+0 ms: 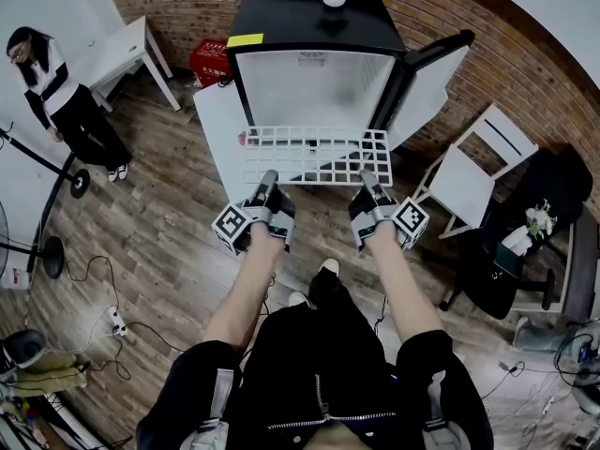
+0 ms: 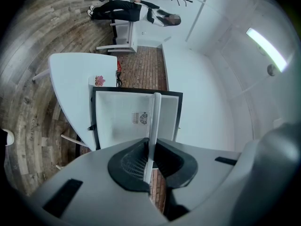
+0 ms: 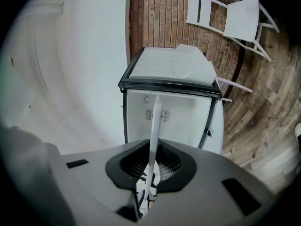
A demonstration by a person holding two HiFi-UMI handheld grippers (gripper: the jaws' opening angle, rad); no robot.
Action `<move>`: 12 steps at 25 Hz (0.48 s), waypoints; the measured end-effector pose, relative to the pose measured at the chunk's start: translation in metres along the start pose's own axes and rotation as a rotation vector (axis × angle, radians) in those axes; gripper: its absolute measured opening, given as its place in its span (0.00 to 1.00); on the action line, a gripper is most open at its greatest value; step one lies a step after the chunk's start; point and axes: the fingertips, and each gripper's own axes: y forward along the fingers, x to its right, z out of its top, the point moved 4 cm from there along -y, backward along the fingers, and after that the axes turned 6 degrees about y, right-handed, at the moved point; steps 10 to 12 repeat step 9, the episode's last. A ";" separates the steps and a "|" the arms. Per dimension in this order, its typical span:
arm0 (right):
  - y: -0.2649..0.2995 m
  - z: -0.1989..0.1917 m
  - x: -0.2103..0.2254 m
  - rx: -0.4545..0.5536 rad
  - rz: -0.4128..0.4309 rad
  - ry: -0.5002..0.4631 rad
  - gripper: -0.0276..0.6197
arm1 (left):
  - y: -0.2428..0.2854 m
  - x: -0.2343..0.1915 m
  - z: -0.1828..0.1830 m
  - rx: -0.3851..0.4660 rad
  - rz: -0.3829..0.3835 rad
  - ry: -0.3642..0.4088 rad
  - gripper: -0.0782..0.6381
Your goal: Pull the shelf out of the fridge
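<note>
Head view: the white wire shelf [image 1: 314, 155] lies level just in front of the open fridge [image 1: 314, 87]. Its near edge is clamped at left by the left gripper [image 1: 268, 180] and at right by the right gripper [image 1: 367, 178], with both forearms extended forward and parallel. The yellow label [image 1: 245, 39] on the fridge top is unreadable. Left gripper view: the jaws pinch the shelf [image 2: 154, 119], seen edge-on. Right gripper view: the jaws pinch the shelf [image 3: 155, 121] in the same way.

**Parts We Cannot See**

The near edge of the shelf [image 1: 314, 155] hides under the tips of the left gripper [image 1: 268, 178] and the right gripper [image 1: 367, 178]. The shelf covers the bottom of the fridge [image 1: 314, 82]. Both gripper views show the shelf only as a thin strip. The yellow sticker [image 1: 245, 39] is too small to read.
</note>
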 end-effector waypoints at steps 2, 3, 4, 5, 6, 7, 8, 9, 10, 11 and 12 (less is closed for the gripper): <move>0.001 -0.001 -0.001 -0.002 0.004 0.001 0.10 | 0.000 0.001 0.000 -0.001 -0.004 -0.002 0.16; 0.001 -0.001 -0.001 -0.003 0.006 0.000 0.10 | 0.000 0.000 0.000 0.000 -0.004 -0.002 0.16; 0.001 -0.001 -0.001 -0.004 0.006 0.000 0.10 | 0.000 0.000 0.000 0.000 -0.003 -0.003 0.16; 0.001 -0.001 0.000 -0.005 0.004 0.000 0.10 | 0.000 -0.001 0.001 0.000 -0.004 -0.003 0.16; 0.001 -0.002 0.001 -0.005 0.002 0.001 0.10 | 0.000 -0.002 0.001 -0.001 -0.004 -0.002 0.16; 0.001 -0.002 0.001 -0.005 0.002 0.003 0.10 | 0.000 -0.003 0.001 -0.002 -0.004 0.001 0.16; 0.001 -0.002 0.002 -0.004 0.003 0.004 0.10 | -0.001 -0.003 0.002 -0.002 -0.004 0.006 0.16; 0.002 -0.002 0.002 -0.004 0.004 0.005 0.10 | -0.001 -0.003 0.003 -0.001 -0.004 0.011 0.16; 0.002 -0.002 0.002 -0.004 0.004 0.005 0.10 | -0.001 -0.003 0.003 -0.001 -0.004 0.011 0.16; 0.002 -0.002 0.002 -0.004 0.004 0.005 0.10 | -0.001 -0.003 0.003 -0.001 -0.004 0.011 0.16; 0.002 -0.002 0.002 -0.004 0.004 0.005 0.10 | -0.001 -0.003 0.003 -0.001 -0.004 0.011 0.16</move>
